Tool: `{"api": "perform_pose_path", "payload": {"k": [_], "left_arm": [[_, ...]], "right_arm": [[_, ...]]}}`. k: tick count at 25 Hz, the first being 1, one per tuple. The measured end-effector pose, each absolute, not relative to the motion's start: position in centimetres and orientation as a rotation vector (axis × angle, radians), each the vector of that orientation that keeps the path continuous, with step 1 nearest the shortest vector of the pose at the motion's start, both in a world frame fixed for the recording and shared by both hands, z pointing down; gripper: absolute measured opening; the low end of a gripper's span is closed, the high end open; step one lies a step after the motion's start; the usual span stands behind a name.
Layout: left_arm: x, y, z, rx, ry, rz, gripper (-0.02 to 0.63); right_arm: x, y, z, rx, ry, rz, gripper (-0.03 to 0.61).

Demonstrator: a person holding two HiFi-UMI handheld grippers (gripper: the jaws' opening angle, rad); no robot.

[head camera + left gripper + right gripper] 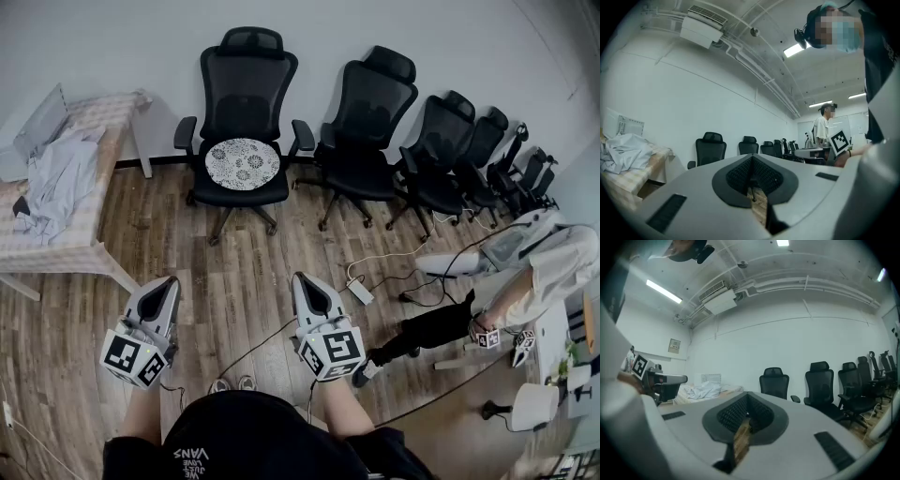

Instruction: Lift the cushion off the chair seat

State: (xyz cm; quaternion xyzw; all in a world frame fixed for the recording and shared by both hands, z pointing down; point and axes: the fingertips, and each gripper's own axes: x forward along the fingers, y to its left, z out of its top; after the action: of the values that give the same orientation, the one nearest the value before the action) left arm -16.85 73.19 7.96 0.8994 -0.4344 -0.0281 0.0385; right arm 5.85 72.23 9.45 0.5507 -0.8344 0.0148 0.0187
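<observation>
Far out at nine o'clock of the head view: a tabletop under a checked cover, heaped with crumpled pale cloth. At seven o'clock, held level over the wooden floor: the left hand-held gripper, jaws pressed together, gripping nothing. Up at twelve o'clock, well apart from both tools: the round patterned cushion, lying flat on the seat of the leftmost black office chair, between its armrests. At six o'clock, near the left one: the right hand-held gripper, likewise closed and empty, pointing toward the chairs. From one to two o'clock, against the white wall: a row of further black chairs. At three o'clock: cables trailing across the floor, and a person in a pale top.
</observation>
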Motion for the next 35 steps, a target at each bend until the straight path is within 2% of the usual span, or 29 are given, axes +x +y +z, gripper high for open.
{"api": "perform_pose_path", "payload": {"k": [35], "left_arm": [[-18.5,71.7,9.7,2.780,-1.228,-0.063,0.011]], "right_arm": [[3.9,72.4,10.6,1.794,-2.575,0.089,0.017]]}}
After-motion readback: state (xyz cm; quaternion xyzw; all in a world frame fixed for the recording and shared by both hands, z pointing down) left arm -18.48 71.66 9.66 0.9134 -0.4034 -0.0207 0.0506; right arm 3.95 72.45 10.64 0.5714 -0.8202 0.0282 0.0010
